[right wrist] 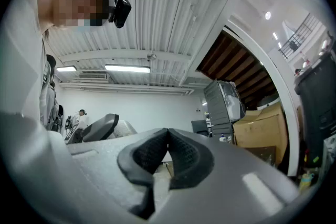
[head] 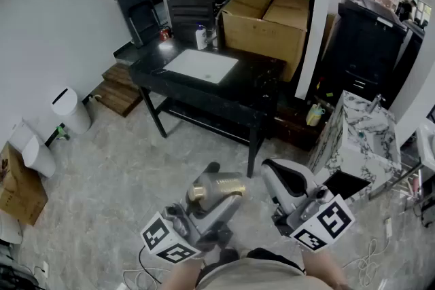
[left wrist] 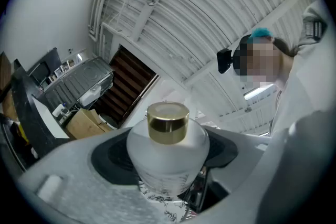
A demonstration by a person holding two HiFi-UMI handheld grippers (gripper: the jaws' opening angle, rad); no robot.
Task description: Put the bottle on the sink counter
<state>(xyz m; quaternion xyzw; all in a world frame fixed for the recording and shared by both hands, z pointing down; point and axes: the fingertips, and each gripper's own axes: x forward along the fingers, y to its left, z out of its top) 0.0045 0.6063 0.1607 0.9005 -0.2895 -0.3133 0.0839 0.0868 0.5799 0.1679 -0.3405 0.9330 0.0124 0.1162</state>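
Left gripper (head: pixel 211 199) (left wrist: pixel 168 162) is grasping the bottle (head: pixel 216 188) (left wrist: pixel 167 157): jaws wide apart, dark pads on either side of the frosted white body, gold cap (left wrist: pixel 168 122) clear of the pads. Bottle hangs low in front of the person, over the marbled floor (head: pixel 109 180), well apart from any counter.

Right gripper (head: pixel 289 181) (right wrist: pixel 168 152) is clenched with nothing in it; the pads touch along the midline in the right gripper view. It sits just beside the left one. Marker cubes on both: left (head: pixel 166 241), right (head: pixel 326 222).

Further out:
- black tabletop (head: pixel 255 88) with a white rectangular sink basin (head: pixel 201 66) set in it
- small white bottle (head: pixel 201 37) at that tabletop's far edge, near the basin
- cardboard box (head: pixel 266 18) at its far right end, flaps open
- marble-pattern sink unit (head: pixel 363 129) with a faucet (head: pixel 375 103), on the right
- white bin (head: pixel 69 109) and wooden steps (head: pixel 119 87) by the left wall
- black chair (head: pixel 139 7) behind the tabletop

Both gripper views tilt up at the corrugated ceiling.
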